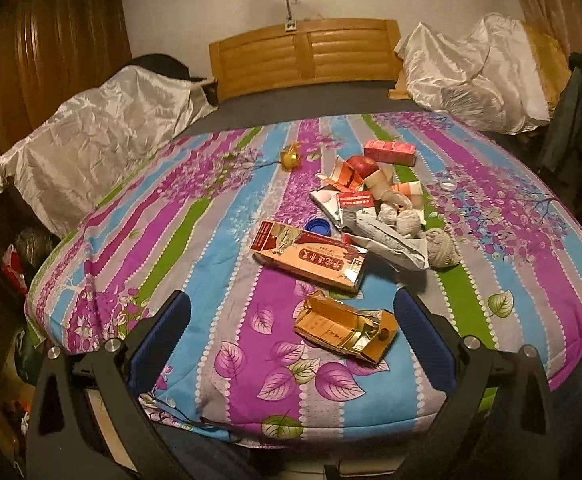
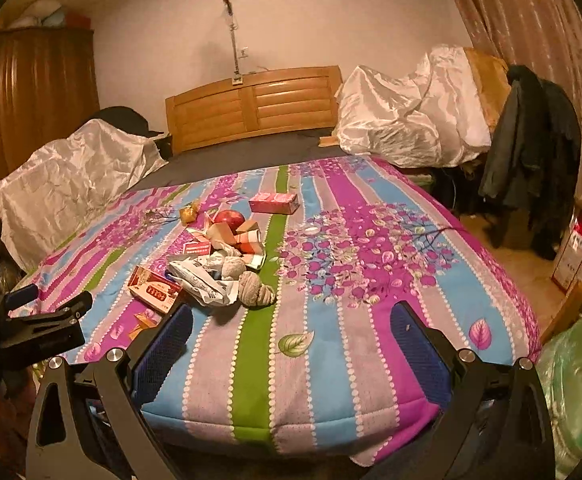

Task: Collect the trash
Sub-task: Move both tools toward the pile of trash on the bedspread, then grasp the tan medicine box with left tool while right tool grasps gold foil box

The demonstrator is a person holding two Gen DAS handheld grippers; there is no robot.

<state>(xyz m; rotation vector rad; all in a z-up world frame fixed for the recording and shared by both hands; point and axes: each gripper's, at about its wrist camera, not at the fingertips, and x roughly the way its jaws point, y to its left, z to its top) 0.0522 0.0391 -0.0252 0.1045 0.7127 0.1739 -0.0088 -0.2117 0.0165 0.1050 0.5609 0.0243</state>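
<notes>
Trash lies in a heap on the striped quilt (image 1: 219,264). In the left wrist view a torn gold carton (image 1: 347,330) lies nearest, between my fingers' line; behind it a long red-orange box (image 1: 311,258), a blue bottle cap (image 1: 318,226), a crumpled grey-white wrapper (image 1: 387,240), balled tissues (image 1: 443,248), a red apple (image 1: 365,164) and a pink box (image 1: 390,152). My left gripper (image 1: 291,320) is open and empty just short of the gold carton. My right gripper (image 2: 291,332) is open and empty over bare quilt, right of the heap (image 2: 219,272).
A gold foil wrapper (image 1: 290,159) and a clear lid (image 1: 447,185) lie apart from the heap. White-sheeted piles flank the bed (image 1: 103,140), (image 2: 407,120). A wooden headboard (image 1: 303,54) stands behind. A green bag (image 2: 579,384) sits on the floor at right, near a dark coat (image 2: 531,140).
</notes>
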